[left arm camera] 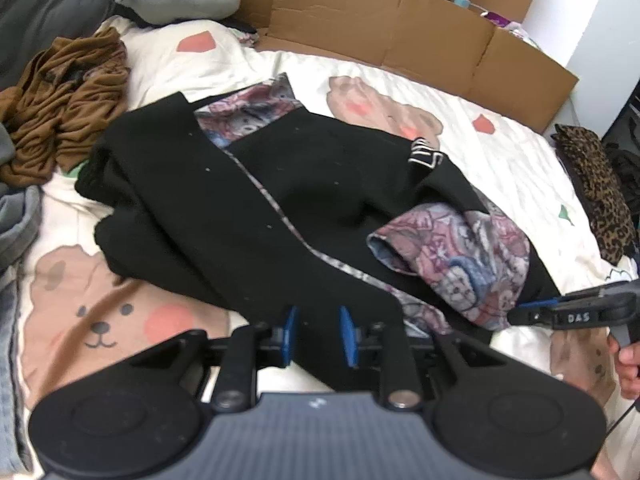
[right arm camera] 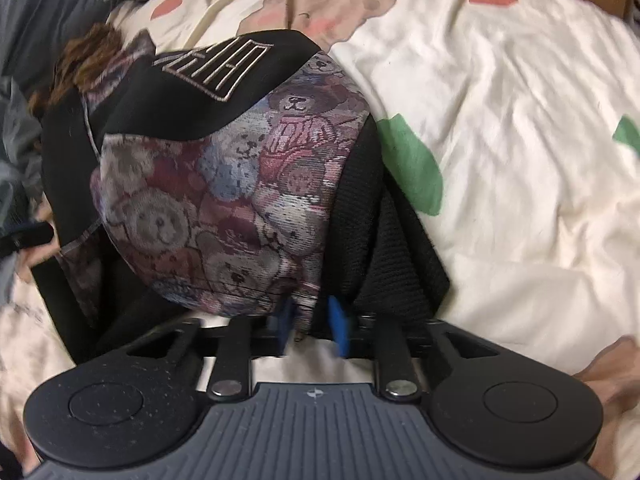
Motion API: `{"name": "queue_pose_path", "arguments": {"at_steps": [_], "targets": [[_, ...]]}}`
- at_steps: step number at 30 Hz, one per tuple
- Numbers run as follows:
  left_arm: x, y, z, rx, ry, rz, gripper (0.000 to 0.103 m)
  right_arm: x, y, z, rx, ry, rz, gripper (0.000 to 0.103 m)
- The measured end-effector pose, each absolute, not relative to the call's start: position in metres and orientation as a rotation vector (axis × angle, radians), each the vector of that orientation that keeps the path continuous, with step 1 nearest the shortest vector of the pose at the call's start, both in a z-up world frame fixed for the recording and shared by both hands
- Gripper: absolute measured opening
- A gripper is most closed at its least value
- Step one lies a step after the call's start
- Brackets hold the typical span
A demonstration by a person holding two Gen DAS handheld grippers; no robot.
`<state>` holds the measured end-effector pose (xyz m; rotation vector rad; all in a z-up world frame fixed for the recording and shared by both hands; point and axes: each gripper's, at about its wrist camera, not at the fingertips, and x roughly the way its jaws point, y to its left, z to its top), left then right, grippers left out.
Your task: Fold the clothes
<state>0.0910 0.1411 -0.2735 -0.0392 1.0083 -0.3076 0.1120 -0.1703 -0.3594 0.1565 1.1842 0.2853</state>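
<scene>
Left claw [left arm camera: 318,334], blue pads apart, over near hem of black knit garment with teddy-bear tapestry panels [left arm camera: 256,200]. Right claw [right arm camera: 314,322], clamped on edge of tapestry panel at garment's right side. Garment spread flat, mid-bed, on cream quilt printed with bears [left arm camera: 500,152]. Beyond, at left: crumpled brown cloth [left arm camera: 64,100]. Right edge: leopard-print fabric [left arm camera: 600,188]. Farthest: flattened brown cardboard [left arm camera: 400,28] along bed's far side.
</scene>
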Motion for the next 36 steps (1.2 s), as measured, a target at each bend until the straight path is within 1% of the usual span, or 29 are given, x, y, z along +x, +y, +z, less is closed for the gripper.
{"name": "queue_pose_path", "arguments": {"at_steps": [1,4,8,10,15,21,27,29,32,34,35,36], "targets": [[0.090,0.140,-0.274,-0.041,1.010,-0.311,0.026,0.113,-0.172,-0.359,0.157,1.191,0.295,0.010],[0.085,0.135,-0.273,-0.017,1.017,-0.327,0.027,0.117,-0.178,-0.358,0.179,1.212,0.307,0.006],[0.079,0.129,-0.270,0.021,1.027,-0.351,0.028,0.114,-0.186,-0.350,0.204,1.214,0.316,0.005],[0.076,0.125,-0.269,0.043,1.028,-0.361,0.030,0.111,-0.192,-0.343,0.217,1.207,0.316,0.004],[0.075,0.113,-0.266,0.055,1.025,-0.376,0.051,0.103,-0.208,-0.321,0.222,1.186,0.315,0.004],[0.080,0.095,-0.265,0.025,1.023,-0.422,0.053,0.100,-0.232,-0.299,0.220,1.148,0.270,0.004],[0.084,0.080,-0.261,-0.004,1.026,-0.456,0.062,0.103,-0.264,-0.289,0.232,1.120,0.208,0.004],[0.084,0.075,-0.261,0.002,1.030,-0.465,0.062,0.106,-0.274,-0.288,0.235,1.115,0.191,0.003],[0.080,0.064,-0.264,0.054,1.029,-0.476,0.062,0.109,-0.286,-0.286,0.235,1.102,0.165,0.003],[0.077,0.060,-0.268,0.065,1.045,-0.488,0.055,0.111,-0.294,-0.285,0.239,1.098,0.150,0.003],[0.076,0.059,-0.270,0.064,1.062,-0.492,0.045,0.111,-0.298,-0.285,0.239,1.096,0.143,0.003],[0.075,0.059,-0.272,0.062,1.080,-0.495,0.028,0.111,-0.302,-0.284,0.239,1.094,0.137,0.003]]}}
